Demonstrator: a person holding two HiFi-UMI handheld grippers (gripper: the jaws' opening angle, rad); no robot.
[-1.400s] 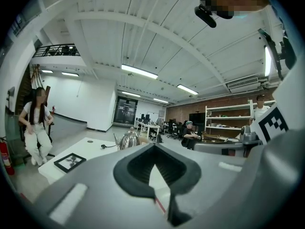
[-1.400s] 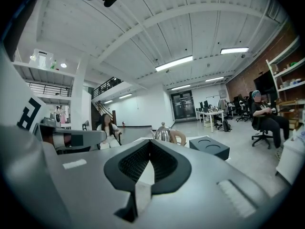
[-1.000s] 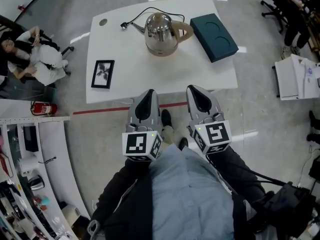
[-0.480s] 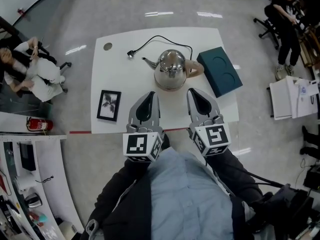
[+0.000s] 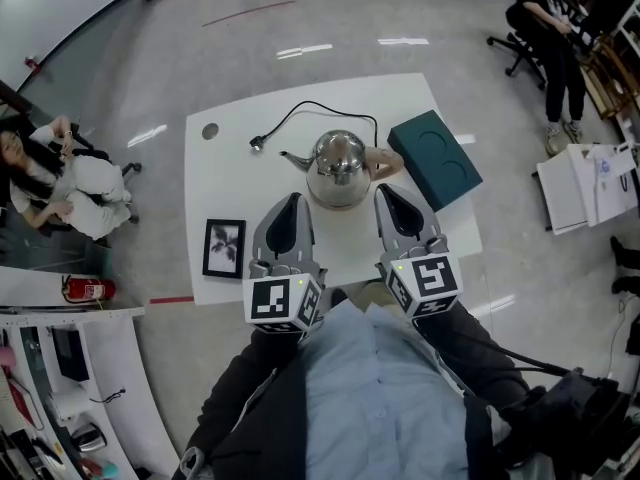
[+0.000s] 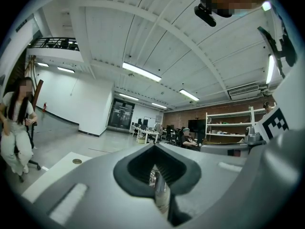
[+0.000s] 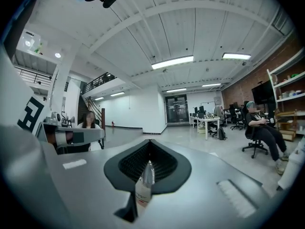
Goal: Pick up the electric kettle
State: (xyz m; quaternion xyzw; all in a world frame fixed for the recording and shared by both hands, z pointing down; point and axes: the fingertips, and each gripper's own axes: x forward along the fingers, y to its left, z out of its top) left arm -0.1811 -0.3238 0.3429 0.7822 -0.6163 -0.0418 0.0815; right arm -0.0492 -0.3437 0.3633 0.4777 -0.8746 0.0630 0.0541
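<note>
Your electric kettle (image 5: 338, 166) stands upright near the middle of the white table (image 5: 230, 183). Its spout points to your left, toward the plug (image 5: 257, 145), and its handle points right, toward the teal box (image 5: 433, 158), so its long line runs across you. Your left gripper (image 5: 291, 202) and right gripper (image 5: 386, 192) hover near it, one at each side. Both have their jaws pressed together and hold nothing.

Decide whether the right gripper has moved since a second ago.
Yes: forward. The right gripper reached only the near edge of the table; now it extends well over it, near the kettle.
</note>
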